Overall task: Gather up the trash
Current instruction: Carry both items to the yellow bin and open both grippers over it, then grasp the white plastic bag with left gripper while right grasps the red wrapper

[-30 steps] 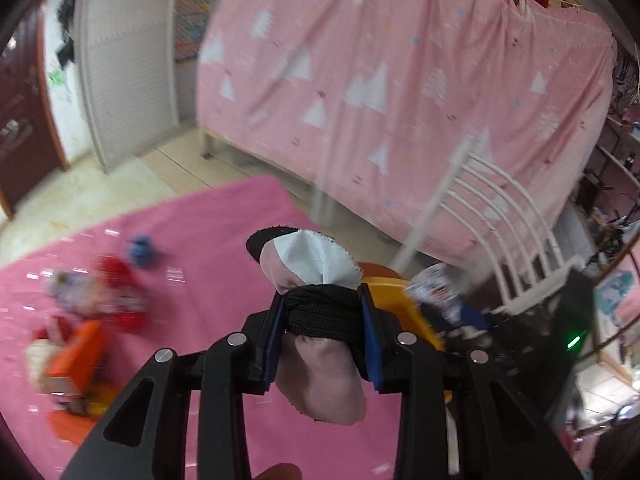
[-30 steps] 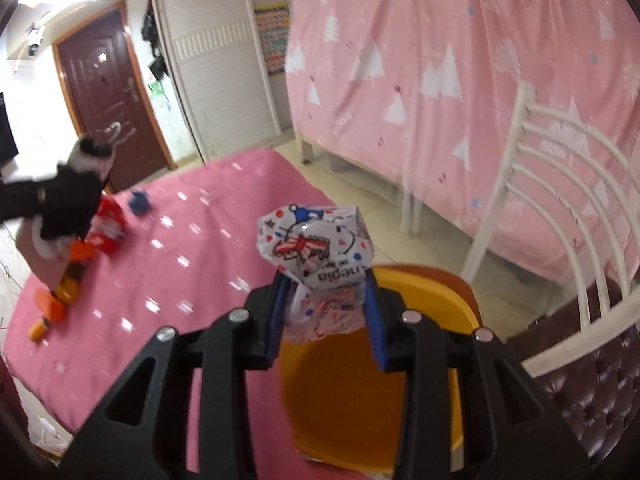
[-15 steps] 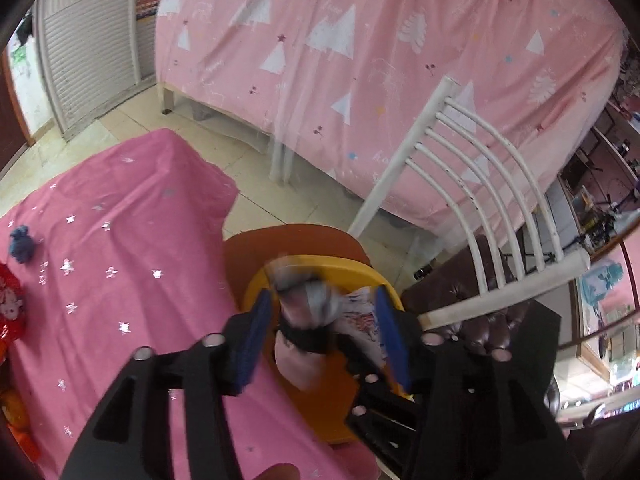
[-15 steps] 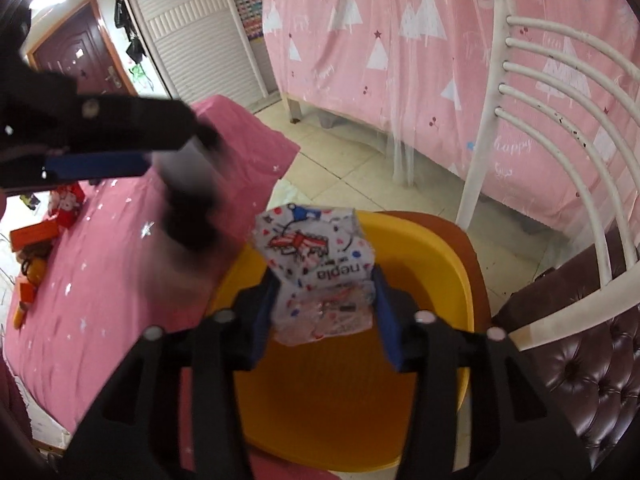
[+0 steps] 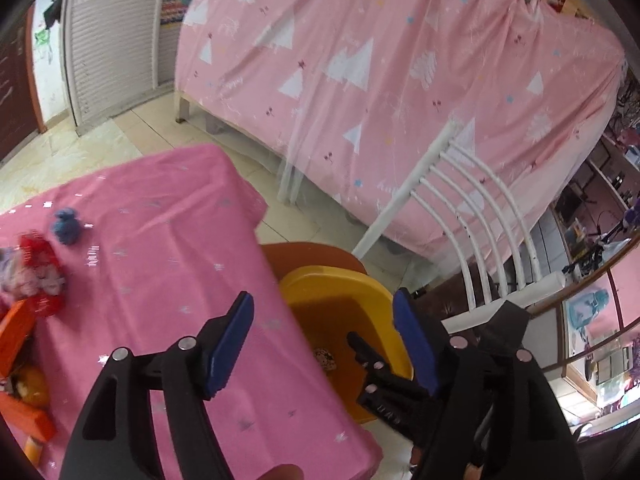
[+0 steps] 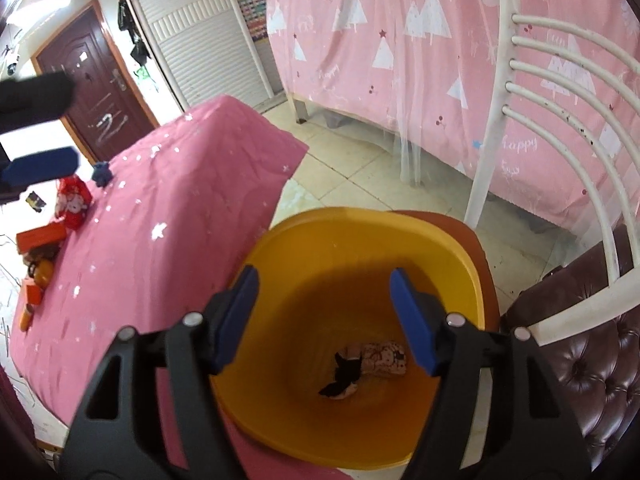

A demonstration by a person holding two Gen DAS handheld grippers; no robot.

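A yellow bin stands on a brown stool beside the pink-covered table. At its bottom lie the printed wrapper and the pink-and-black scrap. My right gripper is open and empty right above the bin's mouth. My left gripper is open and empty over the table's corner, next to the bin. A bit of wrapper shows inside the bin there. The right gripper's arm shows at the lower right of the left wrist view.
Several items sit on the table's far left: a red packet, a blue toy, an orange box. A white chair with a brown padded seat stands right of the bin. A pink bed curtain hangs behind.
Both grippers have opened. The scrap and the wrapper have dropped into the yellow bin. My left gripper has swung back towards the table.
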